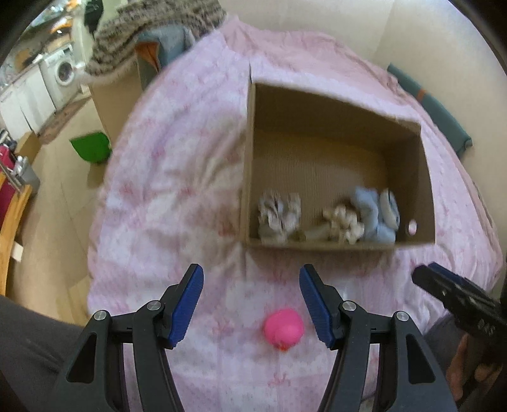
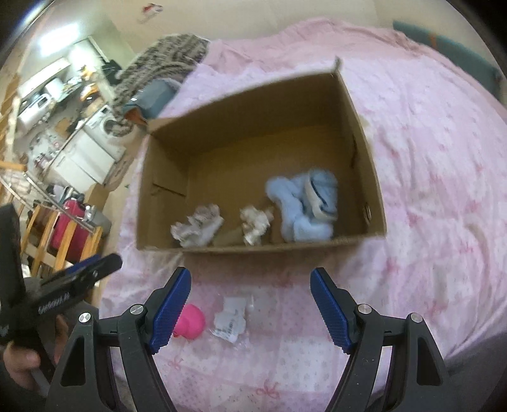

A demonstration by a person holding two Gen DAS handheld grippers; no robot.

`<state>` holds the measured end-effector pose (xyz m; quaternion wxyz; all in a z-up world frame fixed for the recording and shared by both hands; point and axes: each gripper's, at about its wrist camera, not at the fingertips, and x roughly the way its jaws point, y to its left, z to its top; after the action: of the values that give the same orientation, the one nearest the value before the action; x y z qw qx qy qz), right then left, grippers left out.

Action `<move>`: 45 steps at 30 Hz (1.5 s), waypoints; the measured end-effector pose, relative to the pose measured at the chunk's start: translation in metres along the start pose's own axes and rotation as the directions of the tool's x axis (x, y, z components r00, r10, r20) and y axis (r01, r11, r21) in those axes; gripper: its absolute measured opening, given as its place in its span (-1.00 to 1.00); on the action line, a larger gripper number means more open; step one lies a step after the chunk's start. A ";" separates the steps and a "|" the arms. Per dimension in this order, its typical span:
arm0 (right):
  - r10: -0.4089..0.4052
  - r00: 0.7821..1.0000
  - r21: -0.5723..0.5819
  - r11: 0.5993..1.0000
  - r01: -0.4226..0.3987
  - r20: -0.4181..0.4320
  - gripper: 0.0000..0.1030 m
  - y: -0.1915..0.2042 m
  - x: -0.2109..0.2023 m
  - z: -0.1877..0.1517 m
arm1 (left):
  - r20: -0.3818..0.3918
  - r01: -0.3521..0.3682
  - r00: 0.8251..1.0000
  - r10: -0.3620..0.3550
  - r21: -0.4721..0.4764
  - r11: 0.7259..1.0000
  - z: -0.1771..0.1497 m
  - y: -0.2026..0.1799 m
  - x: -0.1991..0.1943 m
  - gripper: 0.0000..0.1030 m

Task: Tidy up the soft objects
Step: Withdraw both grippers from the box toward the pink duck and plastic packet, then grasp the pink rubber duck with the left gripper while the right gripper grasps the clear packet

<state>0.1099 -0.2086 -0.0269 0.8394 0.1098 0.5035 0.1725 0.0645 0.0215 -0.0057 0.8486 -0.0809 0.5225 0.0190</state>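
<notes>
A pink rubber duck (image 1: 284,329) lies on the pink bedspread between the fingers of my open, empty left gripper (image 1: 250,279); it also shows in the right wrist view (image 2: 190,321). A cardboard box (image 1: 250,149) ahead holds a grey-white soft bundle (image 1: 279,215), a cream one (image 1: 340,226) and a light blue plush (image 1: 375,214). In the right wrist view the box (image 2: 364,133) holds the same bundles (image 2: 198,229) (image 2: 255,225) and the blue plush (image 2: 305,204). My right gripper (image 2: 250,282) is open and empty above a crumpled clear wrapper with a label (image 2: 231,318).
The bedspread (image 1: 177,177) covers the bed. A grey knitted blanket (image 1: 152,28) lies at its far end. A green object (image 1: 92,147) sits on the floor at left. A teal cushion (image 1: 434,104) lies at the bed's right edge. A wooden rack with a red bag (image 2: 68,234) stands at left.
</notes>
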 end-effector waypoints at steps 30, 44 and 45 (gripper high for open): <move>0.012 0.989 0.063 0.998 -0.003 -0.150 0.60 -0.005 0.048 -0.005 | -0.408 0.073 0.911 -0.064 0.006 0.997 -0.040 -0.032 0.104 -0.17; -0.029 0.940 -0.036 0.999 0.018 -0.339 0.60 0.029 0.086 -0.026 | -0.241 -0.066 0.969 0.046 -0.073 0.995 -0.008 0.005 0.055 -0.18; -0.040 0.936 -0.051 0.998 0.024 -0.351 0.60 0.033 0.090 -0.028 | -0.230 -0.066 0.972 0.046 -0.081 0.995 -0.005 0.010 0.049 -0.18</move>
<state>0.1182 -0.1415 -0.1010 0.7409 0.0498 0.6432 0.1870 0.0811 0.0281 -0.0531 0.7779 -0.1050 0.6169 0.0566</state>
